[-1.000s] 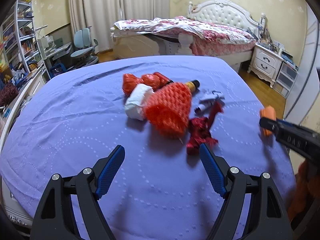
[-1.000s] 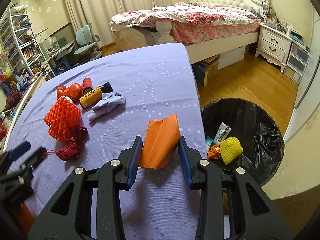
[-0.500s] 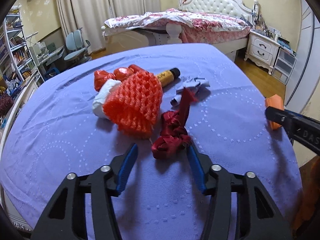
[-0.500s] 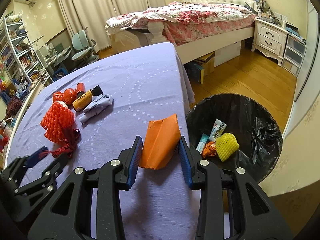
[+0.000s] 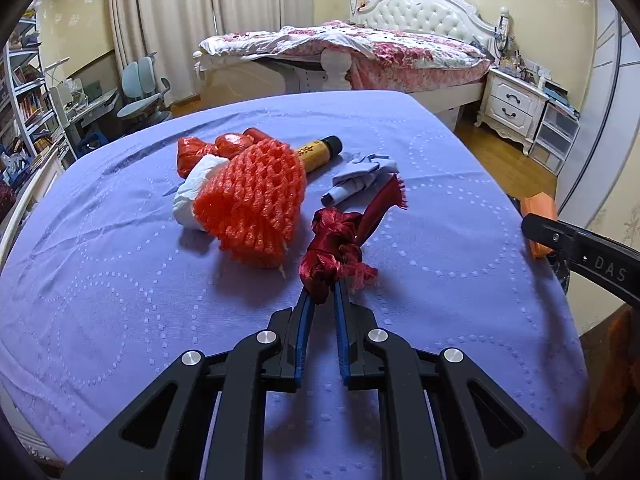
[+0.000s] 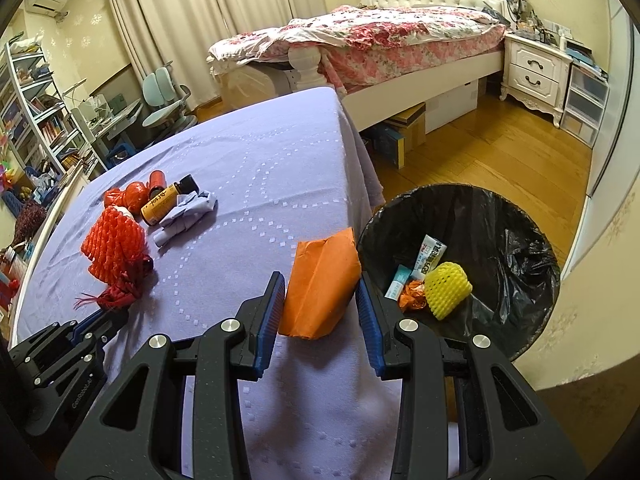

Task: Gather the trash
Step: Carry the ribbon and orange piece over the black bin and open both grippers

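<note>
Left wrist view: the left gripper [image 5: 321,292] has just closed, pinching the dark red frayed ribbon bundle [image 5: 334,250]. At three o'clock, the right gripper [image 6: 320,306] clamps a folded orange paper packet [image 6: 322,286].

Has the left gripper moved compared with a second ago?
Yes. The left gripper advanced toward the orange foam net and has just closed on the dark red ribbon.

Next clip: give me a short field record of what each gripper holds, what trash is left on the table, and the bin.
left gripper: shut on dark red frayed ribbon
right gripper: shut on orange paper packet
left on purple tablecloth: orange foam fruit net, yellow bottle with black cap, crumpled pale blue paper
bin: black-lined trash bin, beside the table, holding a yellow foam net
</note>
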The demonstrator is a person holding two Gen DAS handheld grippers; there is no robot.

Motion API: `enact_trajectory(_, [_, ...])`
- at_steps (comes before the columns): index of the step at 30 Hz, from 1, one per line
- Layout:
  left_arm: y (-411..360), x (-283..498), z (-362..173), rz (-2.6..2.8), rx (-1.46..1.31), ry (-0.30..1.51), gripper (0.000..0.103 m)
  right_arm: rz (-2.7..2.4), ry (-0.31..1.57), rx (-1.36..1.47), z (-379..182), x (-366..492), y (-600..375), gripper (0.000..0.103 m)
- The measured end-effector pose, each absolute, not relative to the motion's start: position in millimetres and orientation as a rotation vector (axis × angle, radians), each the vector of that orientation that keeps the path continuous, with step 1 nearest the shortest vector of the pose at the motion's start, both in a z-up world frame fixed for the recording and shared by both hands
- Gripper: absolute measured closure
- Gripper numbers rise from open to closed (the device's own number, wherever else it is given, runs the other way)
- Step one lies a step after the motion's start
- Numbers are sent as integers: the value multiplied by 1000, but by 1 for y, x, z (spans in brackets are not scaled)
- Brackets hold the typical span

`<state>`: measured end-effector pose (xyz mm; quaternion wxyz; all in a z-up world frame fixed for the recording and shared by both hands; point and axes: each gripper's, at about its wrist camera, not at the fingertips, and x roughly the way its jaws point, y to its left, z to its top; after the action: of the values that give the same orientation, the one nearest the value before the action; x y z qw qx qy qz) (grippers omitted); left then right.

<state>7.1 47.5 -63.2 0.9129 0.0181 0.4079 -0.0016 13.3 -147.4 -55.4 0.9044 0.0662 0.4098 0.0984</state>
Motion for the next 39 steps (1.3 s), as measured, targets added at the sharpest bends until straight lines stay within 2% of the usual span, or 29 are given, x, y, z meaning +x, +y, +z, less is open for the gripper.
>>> enact_trajectory(20, [-19, 39, -37, -151, 54, 756, 90, 107, 796, 117, -41, 9, -199, 67])
enact_trajectory(39, [-103, 96, -55, -283, 154, 783, 90, -2, 826, 114, -60, 48, -257, 67])
